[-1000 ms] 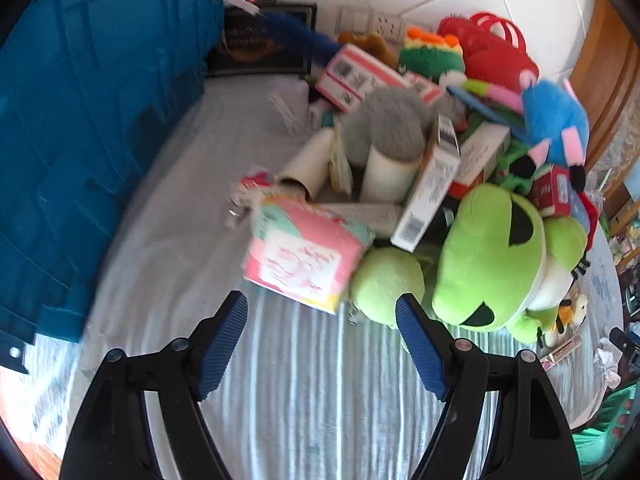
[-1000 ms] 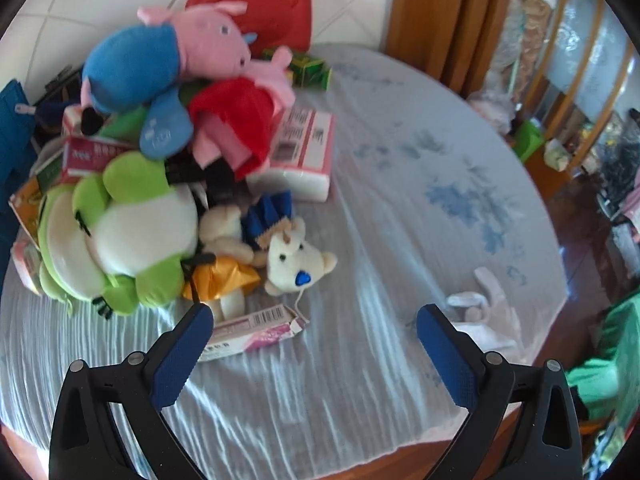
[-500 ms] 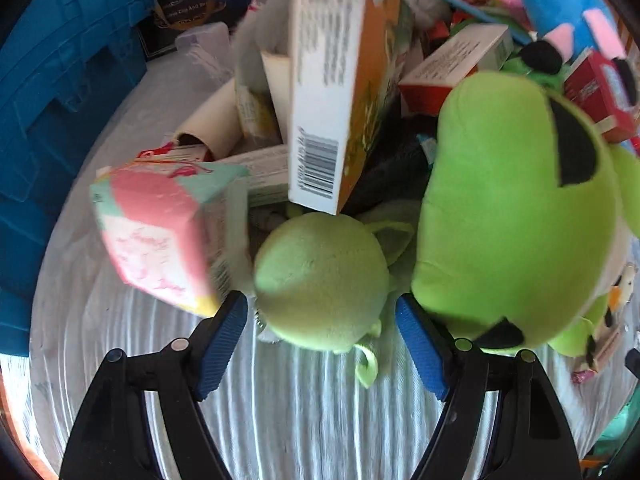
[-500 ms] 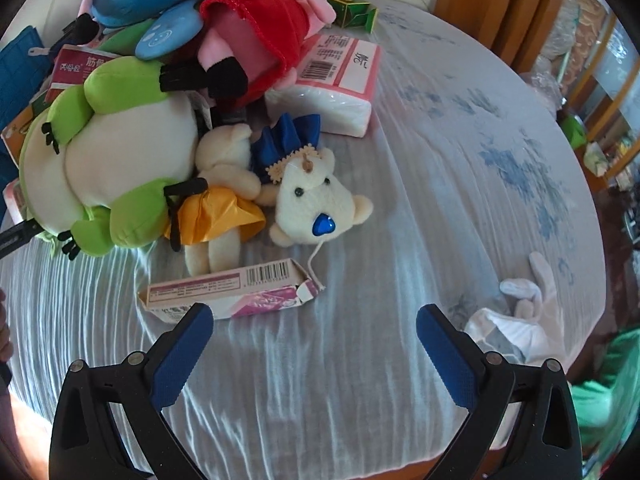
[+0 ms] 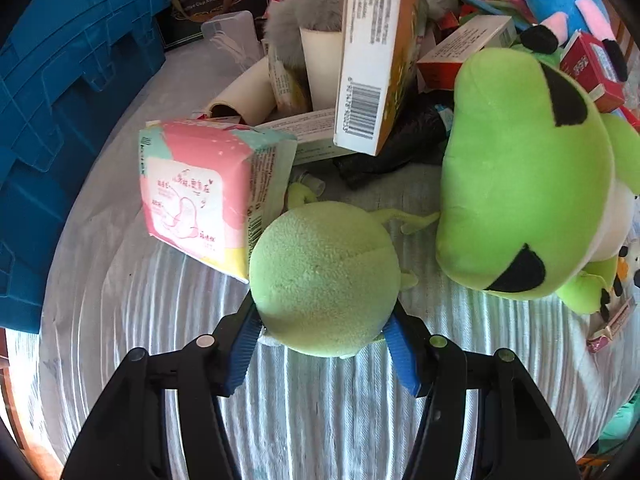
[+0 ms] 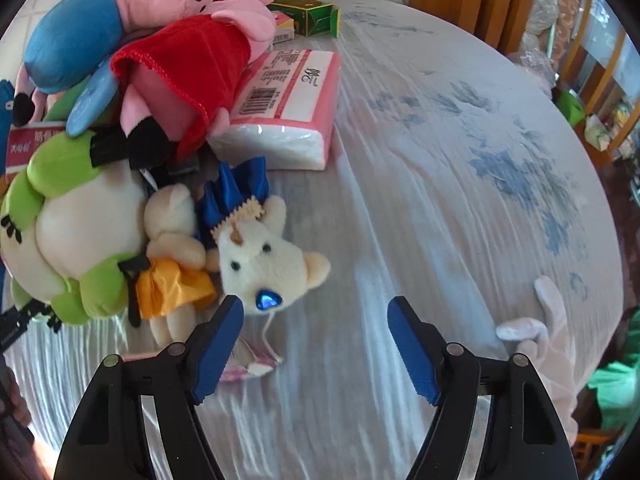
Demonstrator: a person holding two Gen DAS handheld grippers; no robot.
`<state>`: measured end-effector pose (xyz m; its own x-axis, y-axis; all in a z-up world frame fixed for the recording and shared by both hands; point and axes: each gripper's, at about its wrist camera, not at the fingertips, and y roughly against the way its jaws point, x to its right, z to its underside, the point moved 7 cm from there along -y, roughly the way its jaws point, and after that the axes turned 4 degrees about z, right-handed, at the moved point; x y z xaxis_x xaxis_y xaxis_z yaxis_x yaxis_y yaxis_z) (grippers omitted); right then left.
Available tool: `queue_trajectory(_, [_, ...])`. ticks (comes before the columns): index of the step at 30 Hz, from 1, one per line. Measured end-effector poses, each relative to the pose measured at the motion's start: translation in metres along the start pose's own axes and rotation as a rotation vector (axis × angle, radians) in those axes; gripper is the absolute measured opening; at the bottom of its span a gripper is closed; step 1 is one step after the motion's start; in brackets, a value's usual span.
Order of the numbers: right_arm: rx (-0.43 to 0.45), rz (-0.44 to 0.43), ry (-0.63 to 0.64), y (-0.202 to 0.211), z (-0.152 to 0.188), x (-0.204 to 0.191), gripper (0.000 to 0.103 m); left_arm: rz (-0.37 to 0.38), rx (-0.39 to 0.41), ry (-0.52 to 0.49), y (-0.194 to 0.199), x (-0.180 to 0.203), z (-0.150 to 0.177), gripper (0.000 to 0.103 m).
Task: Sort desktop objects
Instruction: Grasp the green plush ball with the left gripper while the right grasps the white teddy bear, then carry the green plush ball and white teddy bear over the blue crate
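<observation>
In the left wrist view my left gripper (image 5: pixel 324 340) is shut on a small pale-green round plush (image 5: pixel 324 278), its blue pads pressing both sides. A pink pad packet (image 5: pixel 200 196) lies just left of it and a big green frog plush (image 5: pixel 524 176) just right. In the right wrist view my right gripper (image 6: pixel 316 340) is open and empty, low over the cloth. A cream bear with a blue nose (image 6: pixel 264 264) lies just ahead of its left finger, beside a bear in an orange skirt (image 6: pixel 172 276).
A blue crate (image 5: pixel 68 92) stands at the left. Boxes (image 5: pixel 372 52) and paper tubes pile behind the plush. A pink tissue pack (image 6: pixel 288 108), pig plushes (image 6: pixel 176 64), a green box (image 6: pixel 308 16) and a white glove (image 6: pixel 536 332) lie on the tablecloth (image 6: pixel 460 168).
My left gripper moved forward around the small green plush and shut on it. My right gripper moved forward and lower toward the cream bear, with its jaws narrower than before.
</observation>
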<state>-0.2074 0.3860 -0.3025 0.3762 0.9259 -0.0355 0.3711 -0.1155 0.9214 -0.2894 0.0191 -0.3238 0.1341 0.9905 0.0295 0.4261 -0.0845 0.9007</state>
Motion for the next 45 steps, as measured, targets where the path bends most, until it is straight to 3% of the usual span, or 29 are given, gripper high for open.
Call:
queue_trajectory(8, [-0.017, -0.015, 0.033, -0.024, -0.014, -0.017, 0.080, -0.008, -0.001, -0.010, 0.006, 0.009, 0.007, 0.058])
queue_trajectory(9, [-0.025, -0.001, 0.048, -0.026, -0.013, -0.019, 0.070, -0.008, -0.005, -0.010, 0.006, 0.011, 0.008, 0.058])
queue_trajectory(10, [-0.036, 0.011, 0.065, -0.028, -0.011, -0.023, 0.049, -0.009, -0.007, -0.010, 0.006, 0.012, 0.009, 0.058])
queue_trajectory(11, [-0.022, 0.030, 0.076, -0.026, -0.011, -0.024, 0.047, -0.005, -0.003, -0.008, 0.008, 0.013, 0.010, 0.057])
queue_trajectory(17, [0.045, 0.030, 0.049, -0.001, -0.011, -0.013, 0.045, 0.008, 0.060, -0.002, 0.034, 0.021, 0.007, 0.057])
queue_trajectory(22, [0.144, 0.031, 0.034, 0.047, -0.023, -0.002, 0.045, 0.006, 0.137, -0.009, 0.070, 0.023, 0.001, 0.057])
queue_trajectory(25, [0.208, 0.007, 0.043, 0.076, -0.031, -0.012, 0.045, 0.010, 0.201, -0.010, 0.100, 0.016, -0.007, 0.057])
queue_trajectory(26, [0.224, -0.002, 0.051, 0.082, -0.034, -0.017, 0.045, 0.012, 0.228, -0.007, 0.104, 0.013, -0.026, 0.057])
queue_trajectory(35, [0.368, -0.154, 0.235, 0.170, -0.032, -0.139, 0.045, -0.010, 0.437, 0.004, 0.187, -0.024, -0.040, 0.057])
queue_trajectory(45, [0.502, -0.323, 0.433, 0.242, -0.030, -0.309, 0.045, -0.107, 0.635, 0.032, 0.272, -0.119, -0.054, 0.057])
